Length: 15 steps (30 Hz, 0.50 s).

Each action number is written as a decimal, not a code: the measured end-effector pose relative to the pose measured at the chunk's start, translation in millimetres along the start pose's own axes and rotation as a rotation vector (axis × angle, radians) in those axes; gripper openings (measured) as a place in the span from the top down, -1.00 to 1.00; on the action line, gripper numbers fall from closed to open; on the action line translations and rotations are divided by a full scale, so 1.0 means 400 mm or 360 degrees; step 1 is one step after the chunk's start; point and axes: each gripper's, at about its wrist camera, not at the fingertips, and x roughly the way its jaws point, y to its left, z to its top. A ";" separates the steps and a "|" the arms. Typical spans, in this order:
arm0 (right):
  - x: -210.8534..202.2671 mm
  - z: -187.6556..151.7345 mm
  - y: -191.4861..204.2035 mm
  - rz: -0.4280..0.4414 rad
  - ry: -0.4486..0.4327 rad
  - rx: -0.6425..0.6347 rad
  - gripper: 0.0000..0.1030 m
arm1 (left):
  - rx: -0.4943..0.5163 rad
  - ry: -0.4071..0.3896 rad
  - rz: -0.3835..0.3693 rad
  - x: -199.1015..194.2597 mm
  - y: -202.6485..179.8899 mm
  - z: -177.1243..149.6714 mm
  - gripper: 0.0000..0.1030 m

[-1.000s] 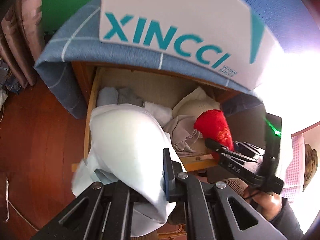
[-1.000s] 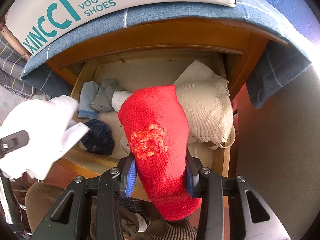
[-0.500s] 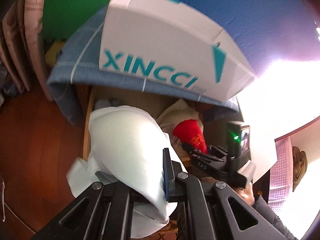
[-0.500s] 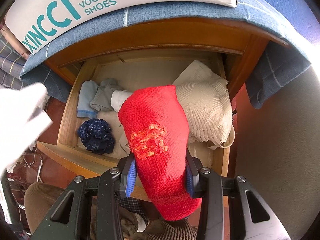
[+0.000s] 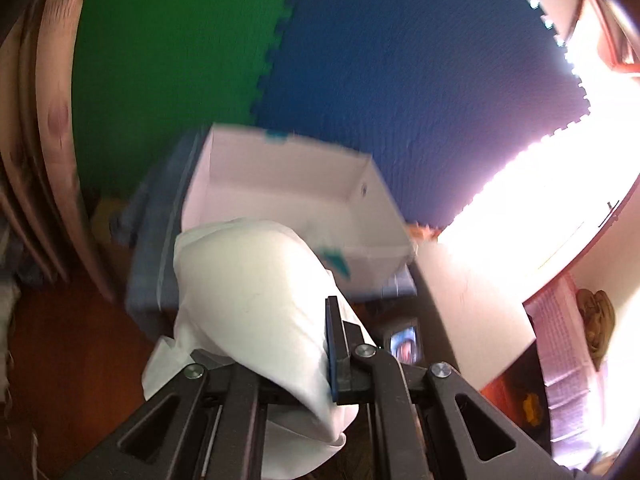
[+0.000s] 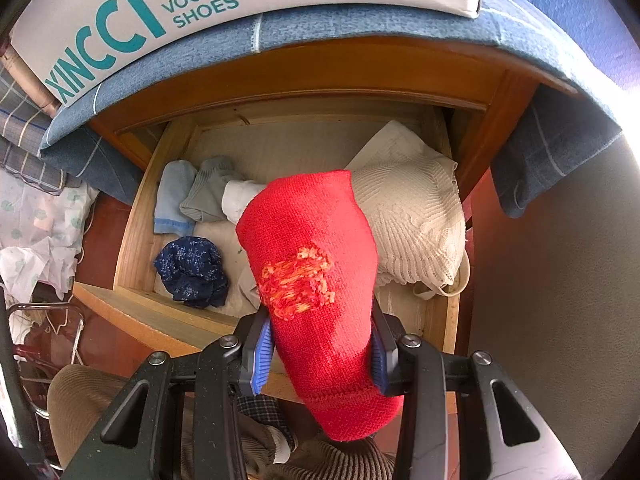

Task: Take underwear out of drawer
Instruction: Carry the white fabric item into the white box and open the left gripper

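Observation:
My left gripper [image 5: 280, 344] is shut on a white piece of underwear [image 5: 256, 292], which drapes over its jaws and hides the left finger. It hangs high in front of an open white shoe box [image 5: 288, 184]. My right gripper [image 6: 320, 332] is shut on a red knitted garment [image 6: 312, 264] with an orange patch, held over the open wooden drawer [image 6: 136, 236]. In the drawer lie a dark blue floral piece [image 6: 192, 272], a light blue piece [image 6: 172, 196], a grey piece [image 6: 208, 196] and a cream knitted garment [image 6: 412, 216].
The shoe box [image 6: 132, 20] sits on a blue checked cloth [image 6: 360, 28] that covers the cabinet top. Green and blue foam mats [image 5: 360, 60] line the wall behind. A person's knees [image 6: 80, 400] are under the right gripper. A metal rack [image 6: 44, 320] stands at the left.
My left gripper has risen with the white underwear from drawer height to above the shoe box, whose open inside now shows. The white cloth has left the right wrist view. The right gripper kept still.

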 end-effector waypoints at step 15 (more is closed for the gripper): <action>-0.003 -0.001 0.005 -0.0003 -0.0016 -0.0005 0.28 | 0.0274 -0.0160 0.0237 0.159 -0.046 0.291 0.86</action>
